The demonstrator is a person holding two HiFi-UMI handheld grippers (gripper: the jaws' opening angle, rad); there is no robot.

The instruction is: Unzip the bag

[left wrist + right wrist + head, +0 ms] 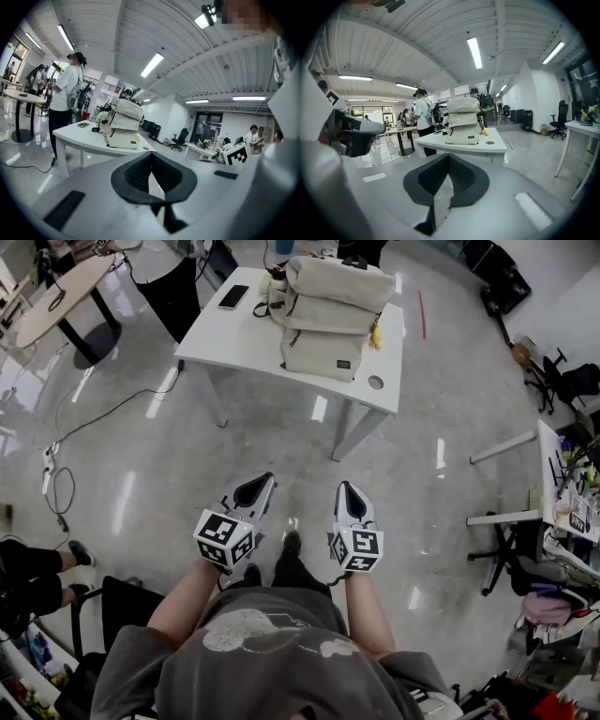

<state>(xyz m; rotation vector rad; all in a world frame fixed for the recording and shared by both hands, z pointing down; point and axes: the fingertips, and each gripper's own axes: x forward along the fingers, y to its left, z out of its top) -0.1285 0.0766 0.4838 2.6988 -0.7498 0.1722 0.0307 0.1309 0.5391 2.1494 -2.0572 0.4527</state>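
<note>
Since the bag (pixel 333 315) is cream fabric slumped in soft folds on the white table (pixel 234 343), it looks light and will likely give and slide under a pull. One gripper should pin the cloth beside the zip while the other takes the pull tab, which is too small to place from here. The left gripper (pixel 255 488) and right gripper (pixel 349 495) both have their jaws pressed together on nothing, well apart from the bag. A phone (pixel 233 296) and a yellow item (pixel 377 334) lie beside it, and a person (pixel 173 287) stands at the table's far edge.
</note>
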